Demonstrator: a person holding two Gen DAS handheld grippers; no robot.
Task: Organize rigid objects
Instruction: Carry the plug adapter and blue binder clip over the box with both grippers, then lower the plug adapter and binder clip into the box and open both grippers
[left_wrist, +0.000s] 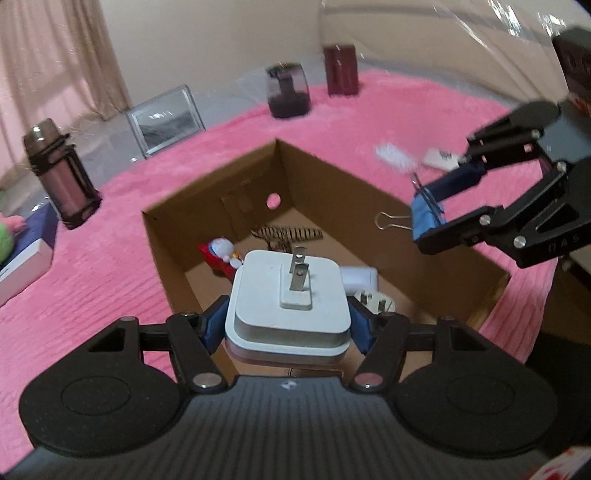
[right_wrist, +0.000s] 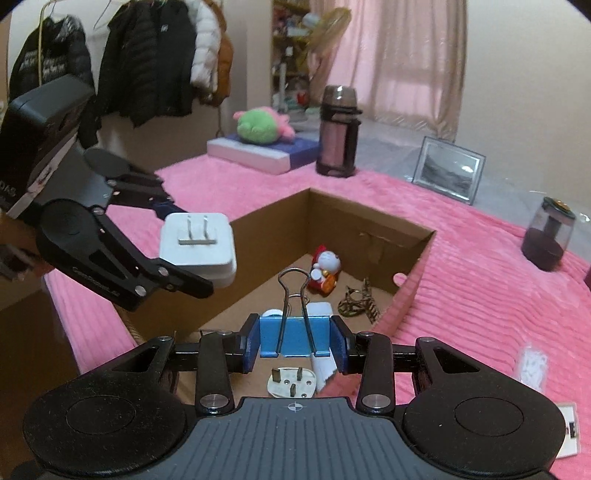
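My left gripper (left_wrist: 288, 325) is shut on a white square charger (left_wrist: 291, 295) with two metal prongs facing up, held above the open cardboard box (left_wrist: 369, 192). My right gripper (right_wrist: 295, 341) is shut on a blue binder clip (right_wrist: 295, 338), its wire handles sticking forward, also over the box (right_wrist: 369, 218). Each gripper shows in the other view: the right one (left_wrist: 437, 218) with the clip (left_wrist: 424, 218), the left one (right_wrist: 184, 240) with the charger (right_wrist: 199, 240). Inside the box lie a small red and white figurine (right_wrist: 325, 271), a striped hair claw (right_wrist: 360, 301) and a white three-pin plug (right_wrist: 291, 382).
The box sits on a pink blanket (right_wrist: 480, 295). Around it stand a dark flask (right_wrist: 338, 133), a picture frame (right_wrist: 448, 170), a dark jar (right_wrist: 548, 234), a maroon box (left_wrist: 341, 70) and a green plush toy (right_wrist: 258, 125) on a flat box. Small cards (right_wrist: 532, 369) lie on the blanket.
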